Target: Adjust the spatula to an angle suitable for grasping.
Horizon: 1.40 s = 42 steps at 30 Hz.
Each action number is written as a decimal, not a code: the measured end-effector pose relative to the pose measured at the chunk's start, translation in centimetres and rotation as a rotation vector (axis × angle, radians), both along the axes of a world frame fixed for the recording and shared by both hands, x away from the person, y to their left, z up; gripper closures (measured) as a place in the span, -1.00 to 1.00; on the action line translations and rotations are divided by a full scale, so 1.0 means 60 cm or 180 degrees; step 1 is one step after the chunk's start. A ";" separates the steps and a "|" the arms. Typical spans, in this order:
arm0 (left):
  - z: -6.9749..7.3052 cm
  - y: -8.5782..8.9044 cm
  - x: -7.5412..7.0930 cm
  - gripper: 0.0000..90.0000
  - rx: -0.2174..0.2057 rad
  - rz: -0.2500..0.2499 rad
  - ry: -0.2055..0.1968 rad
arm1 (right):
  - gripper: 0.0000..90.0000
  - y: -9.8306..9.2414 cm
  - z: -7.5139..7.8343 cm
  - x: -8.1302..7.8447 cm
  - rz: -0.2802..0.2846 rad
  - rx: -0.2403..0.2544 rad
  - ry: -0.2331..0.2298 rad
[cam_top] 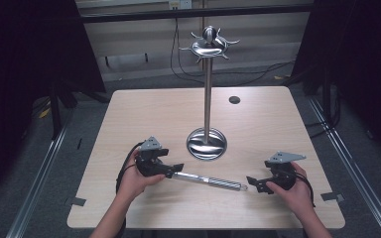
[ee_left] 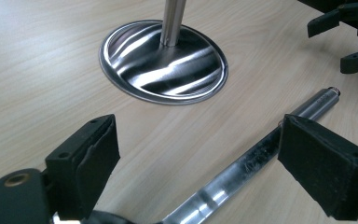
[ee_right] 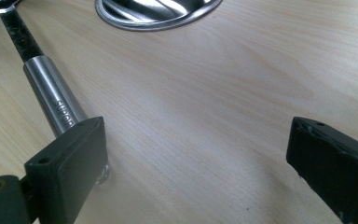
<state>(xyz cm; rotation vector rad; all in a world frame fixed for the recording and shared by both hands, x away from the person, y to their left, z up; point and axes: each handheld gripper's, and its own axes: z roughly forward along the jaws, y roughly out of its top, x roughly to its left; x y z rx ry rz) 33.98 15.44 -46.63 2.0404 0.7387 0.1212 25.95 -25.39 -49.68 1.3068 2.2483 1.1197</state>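
High view: a metal stand [cam_top: 207, 141] rises at the centre of the wooden table [cam_top: 144, 106]. A steel rod [cam_top: 209, 180] lies flat toward six o'clock of the stand's round base, its long axis running from nine to three o'clock, thick end toward three. The left gripper [cam_top: 171, 168] and right gripper [cam_top: 253, 182] sit at its ends.

Left gripper view: jaws spread, released, the rod [ee_left: 242, 163] beside one pad.

Right gripper view: jaws released, the rod's thick end [ee_right: 56, 100] behind one pad.
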 end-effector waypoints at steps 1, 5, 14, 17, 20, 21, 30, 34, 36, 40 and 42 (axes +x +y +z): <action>0.000 0.000 0.000 -0.73 -0.0020 -0.0015 -0.0009 | -0.89 0.000 0.000 0.000 0.0000 0.0000 0.0000; -0.001 0.001 0.001 -0.77 -0.0127 0.0000 0.0018 | -0.87 -0.001 0.001 -0.005 0.0005 0.0042 -0.0007; 0.002 0.000 0.001 -0.83 -0.0122 -0.0005 -0.0049 | -0.74 0.003 0.003 -0.016 0.0063 0.0071 -0.0049; 0.003 -0.001 0.002 -0.85 -0.0190 -0.0017 -0.0017 | -0.59 0.006 0.007 -0.022 0.0111 0.0108 -0.0060; 0.004 -0.004 0.002 -0.87 -0.0199 -0.0066 -0.0030 | -0.36 0.006 0.010 -0.026 0.0168 0.0150 -0.0053; 0.004 -0.005 0.003 -0.88 -0.0207 -0.0070 -0.0022 | -0.29 0.007 0.010 -0.028 0.0187 0.0166 -0.0051; 0.003 -0.012 0.006 -0.87 -0.0239 -0.0107 -0.0022 | 0.68 0.014 0.015 -0.037 0.0436 0.0177 -0.0027; 0.002 -0.012 0.005 -0.85 -0.0207 -0.0112 -0.0025 | 0.95 0.023 0.013 -0.036 0.0568 0.0195 0.0021; 0.002 -0.011 0.005 -0.85 -0.0197 -0.0105 -0.0027 | 0.98 0.026 0.012 -0.035 0.0604 0.0194 0.0041; 0.002 -0.008 0.005 -0.83 -0.0184 -0.0107 -0.0040 | 1.00 0.037 0.009 -0.034 0.0710 0.0180 0.0080; 0.002 -0.007 0.004 -0.83 -0.0175 -0.0116 -0.0026 | 1.00 0.043 0.006 -0.033 0.0791 0.0199 0.0149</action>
